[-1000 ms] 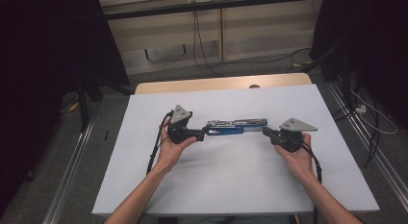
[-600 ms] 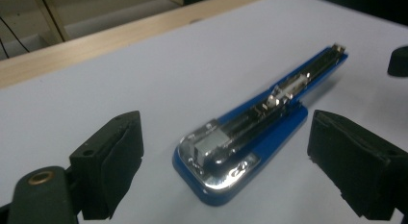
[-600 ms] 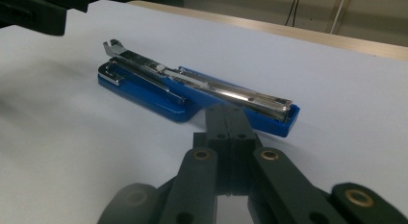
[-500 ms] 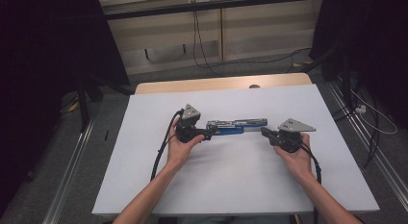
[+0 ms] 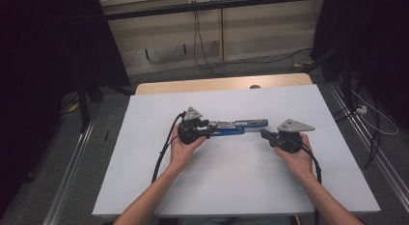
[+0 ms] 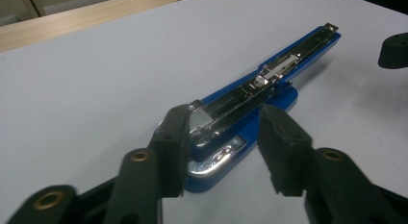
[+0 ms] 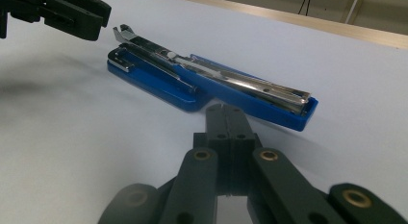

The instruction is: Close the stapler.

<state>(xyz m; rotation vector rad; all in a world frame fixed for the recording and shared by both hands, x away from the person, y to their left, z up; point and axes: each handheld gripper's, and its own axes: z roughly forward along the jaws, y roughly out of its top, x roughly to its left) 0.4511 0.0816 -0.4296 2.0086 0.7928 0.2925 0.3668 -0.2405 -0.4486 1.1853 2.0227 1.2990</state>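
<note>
A blue stapler (image 5: 230, 129), opened flat, lies at table centre. The left gripper (image 6: 221, 147), jaws closing, straddles its nine-o'clock end, not yet clamped. The right gripper (image 7: 226, 123) is held shut at three o'clock. Rigid, slippery metal; the plastic base is judged best gripped.

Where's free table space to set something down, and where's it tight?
Free: white sheet between the forearms, and the strip between the stapler and the wooden edge. Crowded: mid-table, where the left gripper and right gripper flank the stapler.
</note>
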